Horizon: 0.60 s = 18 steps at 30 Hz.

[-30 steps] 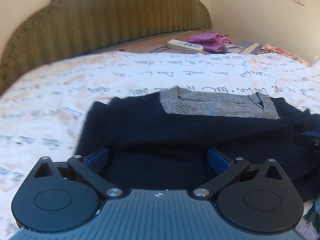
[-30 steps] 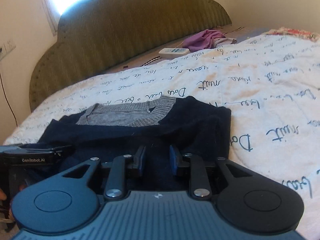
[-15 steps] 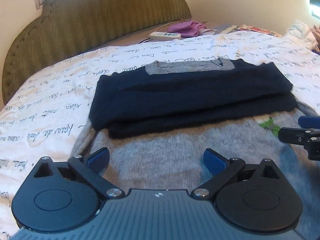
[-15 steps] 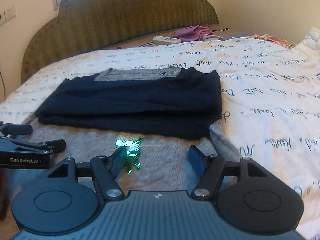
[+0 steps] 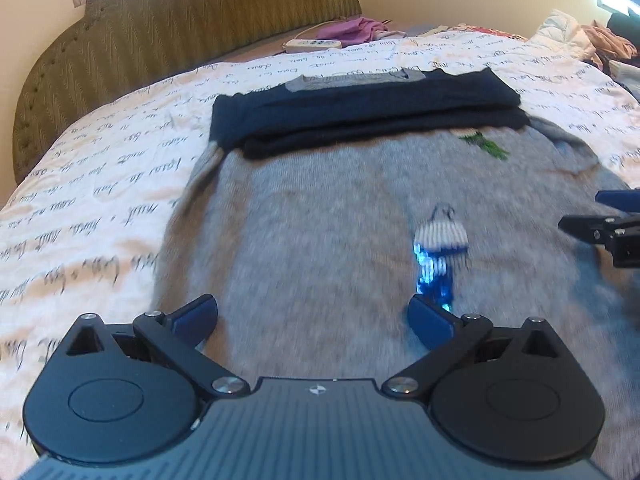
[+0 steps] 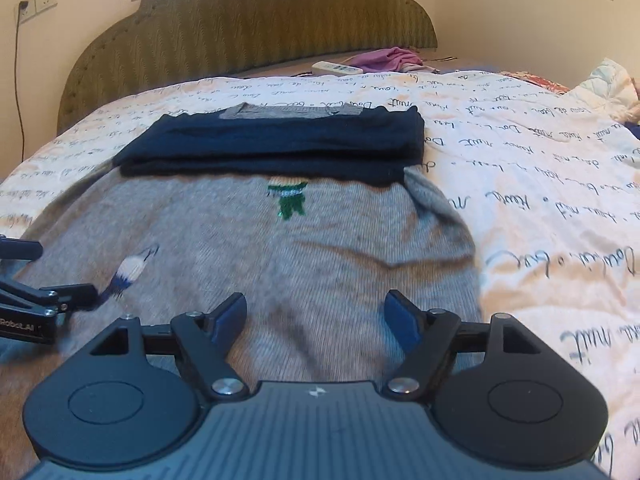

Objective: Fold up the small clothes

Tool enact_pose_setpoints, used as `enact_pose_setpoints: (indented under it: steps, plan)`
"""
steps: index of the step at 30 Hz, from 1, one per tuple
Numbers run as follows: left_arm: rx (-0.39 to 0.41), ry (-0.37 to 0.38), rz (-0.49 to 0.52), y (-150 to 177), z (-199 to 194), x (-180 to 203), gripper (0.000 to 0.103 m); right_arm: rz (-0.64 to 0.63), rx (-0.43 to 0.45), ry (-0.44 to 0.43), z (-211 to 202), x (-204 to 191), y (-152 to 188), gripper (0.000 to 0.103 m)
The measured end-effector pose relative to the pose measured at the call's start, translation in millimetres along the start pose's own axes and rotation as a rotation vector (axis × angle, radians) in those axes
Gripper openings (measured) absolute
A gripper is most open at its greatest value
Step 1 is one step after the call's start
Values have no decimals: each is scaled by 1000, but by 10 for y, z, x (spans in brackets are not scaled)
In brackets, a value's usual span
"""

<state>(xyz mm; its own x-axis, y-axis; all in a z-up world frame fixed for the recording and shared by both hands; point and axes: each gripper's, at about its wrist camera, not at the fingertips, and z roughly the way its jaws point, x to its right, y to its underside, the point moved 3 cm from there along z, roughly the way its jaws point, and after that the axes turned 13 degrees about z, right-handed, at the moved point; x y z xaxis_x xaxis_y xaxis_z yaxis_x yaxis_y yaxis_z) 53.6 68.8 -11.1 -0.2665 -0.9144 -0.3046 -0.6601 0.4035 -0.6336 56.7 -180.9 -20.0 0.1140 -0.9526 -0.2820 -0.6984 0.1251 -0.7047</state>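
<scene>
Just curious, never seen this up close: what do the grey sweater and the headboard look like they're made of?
Grey sweater: looks like soft knitted wool or a blend, matte and fuzzy, with small pictures knitted in. Headboard: seems padded and covered in olive woven fabric with a zigzag weave; studs along its edge.

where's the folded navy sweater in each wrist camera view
Left wrist: folded navy sweater upper centre, across the grey sweater's far edge.
Right wrist: folded navy sweater upper centre-left, above the green motif.
Shared landmark: green headboard behind it.
</scene>
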Motion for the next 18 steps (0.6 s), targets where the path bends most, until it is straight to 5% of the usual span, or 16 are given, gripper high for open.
enact_pose_setpoints:
  steps: [18]
  plan:
    - [-46,65,-2,896,-785,-203,103,-40,-1,17,-485,62,437,80]
